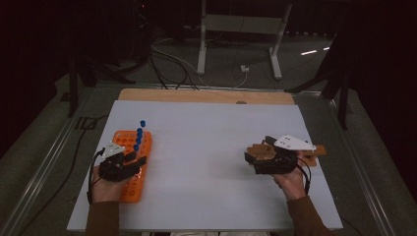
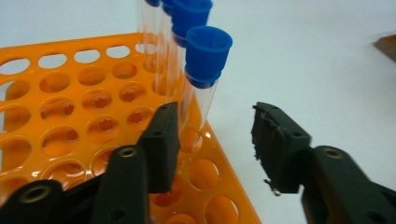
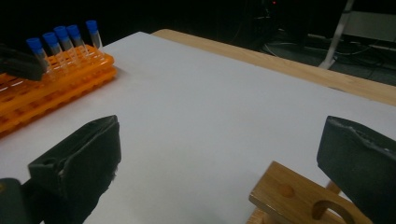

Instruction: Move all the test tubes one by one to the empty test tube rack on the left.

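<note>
Nearest, our left gripper (image 2: 212, 149) stands spread, pads clear of the closest blue-capped tube (image 2: 201, 74), which sits upright in the edge row of the orange rack (image 2: 70, 126), likely so the caps stay reachable. Our right gripper (image 3: 219, 163) gapes wide over the wooden stand (image 3: 299, 198), gripping nothing. Beyond lies the white table (image 1: 206, 147)

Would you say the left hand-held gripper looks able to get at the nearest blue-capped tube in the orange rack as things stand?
Probably yes. The left hand-held gripper has its jaws apart just short of the nearest blue-capped tube, which stands upright at the edge of the orange rack, with nothing between them.
</note>
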Demonstrator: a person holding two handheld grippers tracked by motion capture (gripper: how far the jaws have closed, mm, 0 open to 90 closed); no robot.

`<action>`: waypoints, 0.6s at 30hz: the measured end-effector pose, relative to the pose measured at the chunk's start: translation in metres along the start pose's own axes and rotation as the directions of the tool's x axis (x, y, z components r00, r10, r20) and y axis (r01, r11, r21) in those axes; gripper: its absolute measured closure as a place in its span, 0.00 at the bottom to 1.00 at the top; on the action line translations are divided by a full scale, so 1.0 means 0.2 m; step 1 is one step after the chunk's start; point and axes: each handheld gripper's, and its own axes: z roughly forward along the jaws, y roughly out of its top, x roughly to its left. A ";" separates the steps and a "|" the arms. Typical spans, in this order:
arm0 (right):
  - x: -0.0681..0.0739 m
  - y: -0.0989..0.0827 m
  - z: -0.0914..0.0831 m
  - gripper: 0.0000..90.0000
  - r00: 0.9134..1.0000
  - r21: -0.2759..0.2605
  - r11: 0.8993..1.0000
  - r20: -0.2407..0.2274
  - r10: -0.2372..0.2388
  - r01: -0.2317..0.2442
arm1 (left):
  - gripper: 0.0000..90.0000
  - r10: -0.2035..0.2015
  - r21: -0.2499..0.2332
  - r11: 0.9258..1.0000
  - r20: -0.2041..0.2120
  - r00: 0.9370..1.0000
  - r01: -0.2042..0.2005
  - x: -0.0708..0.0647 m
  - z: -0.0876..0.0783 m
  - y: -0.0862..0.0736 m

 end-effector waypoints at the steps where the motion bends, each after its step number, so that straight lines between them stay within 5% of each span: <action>1: -0.01 0.00 0.00 0.00 1.000 -0.002 1.000 0.004 0.002 -0.002 | 0.56 0.001 -0.010 1.000 0.004 1.000 -0.001 0.00 -0.01 0.00; 8: -0.03 -0.02 -0.04 0.00 0.999 -0.011 1.000 0.034 -0.001 0.001 | 0.33 0.018 -0.125 0.992 0.053 0.998 -0.011 0.00 -0.09 -0.01; 12: -0.05 -0.05 -0.07 0.00 0.999 -0.022 1.000 0.044 0.002 -0.001 | 0.24 0.064 -0.210 0.976 0.014 0.998 -0.059 -0.03 -0.15 -0.02; 18: -0.08 -0.11 -0.11 0.00 0.998 -0.043 0.999 0.066 0.007 -0.004 | 0.16 0.075 -0.297 0.952 -0.008 0.997 -0.074 -0.06 -0.20 -0.03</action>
